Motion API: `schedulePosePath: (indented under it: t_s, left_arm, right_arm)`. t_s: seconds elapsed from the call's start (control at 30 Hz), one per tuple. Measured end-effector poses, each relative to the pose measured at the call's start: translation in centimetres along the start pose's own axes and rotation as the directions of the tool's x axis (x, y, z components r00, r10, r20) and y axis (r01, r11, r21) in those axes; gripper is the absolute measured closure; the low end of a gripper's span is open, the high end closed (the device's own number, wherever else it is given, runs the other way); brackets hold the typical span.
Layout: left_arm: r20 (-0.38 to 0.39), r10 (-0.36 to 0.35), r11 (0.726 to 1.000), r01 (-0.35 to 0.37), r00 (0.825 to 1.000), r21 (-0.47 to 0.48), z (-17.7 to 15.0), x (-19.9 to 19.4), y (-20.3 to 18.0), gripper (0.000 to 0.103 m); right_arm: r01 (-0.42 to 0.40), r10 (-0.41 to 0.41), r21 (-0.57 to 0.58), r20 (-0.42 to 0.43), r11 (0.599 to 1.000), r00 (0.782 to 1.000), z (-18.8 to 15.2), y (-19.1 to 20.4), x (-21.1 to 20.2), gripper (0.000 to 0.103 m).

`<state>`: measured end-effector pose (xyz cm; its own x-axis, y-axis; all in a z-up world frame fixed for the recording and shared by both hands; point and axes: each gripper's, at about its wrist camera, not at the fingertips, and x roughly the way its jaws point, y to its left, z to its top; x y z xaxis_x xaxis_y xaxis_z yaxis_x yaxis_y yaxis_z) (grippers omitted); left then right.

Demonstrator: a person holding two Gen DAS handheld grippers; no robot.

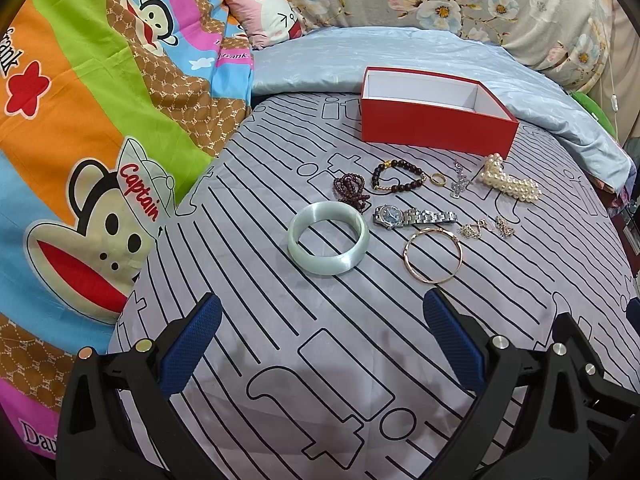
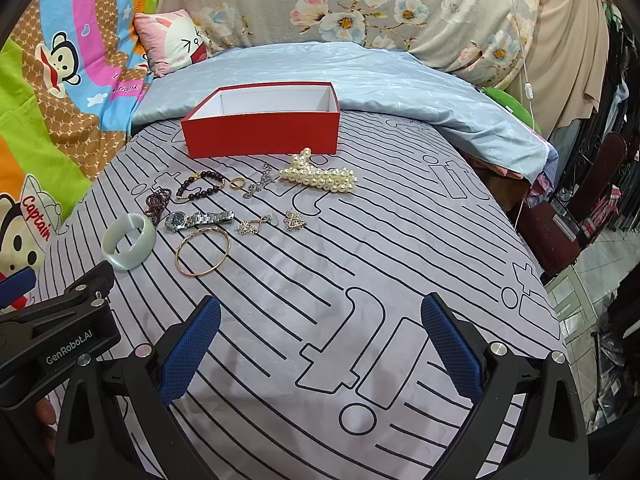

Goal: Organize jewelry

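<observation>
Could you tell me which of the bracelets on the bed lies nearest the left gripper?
The pale green jade bangle: thick and translucent, closest ahead of the open left gripper, unlike the thin gold bangle and the beaded bracelets beyond.

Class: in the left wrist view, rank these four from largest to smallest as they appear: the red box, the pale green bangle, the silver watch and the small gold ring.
1. red box
2. pale green bangle; it lies nearer the camera, which may flatter it
3. silver watch
4. gold ring

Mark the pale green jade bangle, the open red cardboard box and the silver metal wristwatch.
Pale green jade bangle [image 1: 334, 265], left wrist view, on its near rim.
Open red cardboard box [image 2: 260, 136], right wrist view, on its front wall.
Silver metal wristwatch [image 1: 387, 214], left wrist view, on its dial.
</observation>
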<state>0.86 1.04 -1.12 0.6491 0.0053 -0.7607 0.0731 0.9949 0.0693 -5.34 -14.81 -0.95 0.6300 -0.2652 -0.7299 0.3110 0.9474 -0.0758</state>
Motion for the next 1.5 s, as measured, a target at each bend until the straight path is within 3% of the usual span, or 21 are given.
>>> schedulePosePath:
  t_s: [0.97,1.5]
  left_arm:
    - [-0.013,0.003,1.000,-0.003,1.000,0.003,0.1,0.3,-0.6,0.005]
    - [-0.069,0.015,0.999,-0.018,0.997,-0.037,1.4,4.5,1.8,0.005]
  right_arm:
    - [-0.014,0.014,0.001,-0.013,1.000,1.000,0.3,-0.1,0.9,0.005]
    - [0.010,-0.009,0.028,-0.026,1.000,1.000,3.0,-3.0,4.6,0.005]
